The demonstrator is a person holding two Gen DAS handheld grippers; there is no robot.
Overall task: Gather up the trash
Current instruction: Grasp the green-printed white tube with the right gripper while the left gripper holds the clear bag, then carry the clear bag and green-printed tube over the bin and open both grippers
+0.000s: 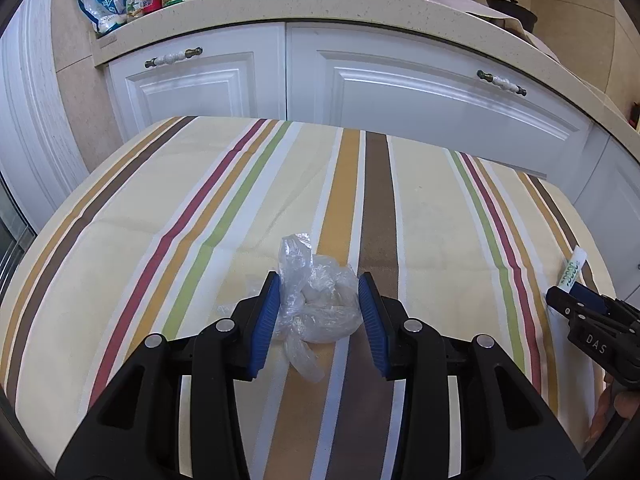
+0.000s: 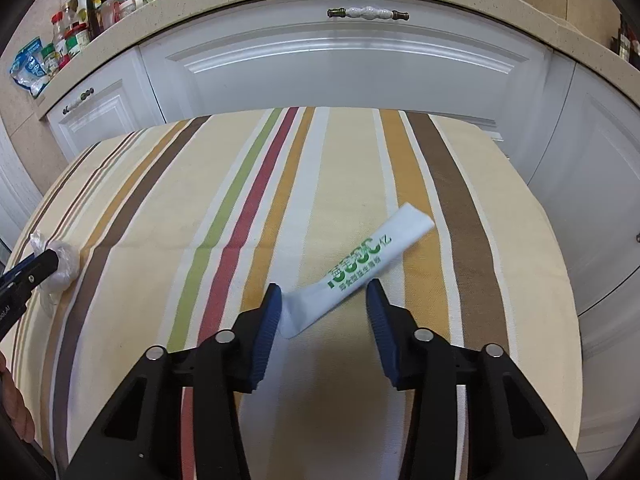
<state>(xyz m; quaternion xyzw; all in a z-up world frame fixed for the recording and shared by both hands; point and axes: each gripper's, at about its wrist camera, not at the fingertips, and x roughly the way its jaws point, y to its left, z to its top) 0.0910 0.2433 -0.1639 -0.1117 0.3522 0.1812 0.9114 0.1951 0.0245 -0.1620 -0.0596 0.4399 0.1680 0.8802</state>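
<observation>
A crumpled clear plastic bag lies on the striped tablecloth. My left gripper is open, its blue pads on either side of the bag, about touching it. A white sachet with green print lies on the cloth in the right wrist view. My right gripper is open around the sachet's near end, the left pad at its edge. The left wrist view shows the sachet and right gripper at the far right. The right wrist view shows the bag and left gripper at the far left.
White cabinet doors with handles stand just behind the table. A speckled countertop above holds jars, bottles and a blue packet. The table's far edge lies close to the cabinets.
</observation>
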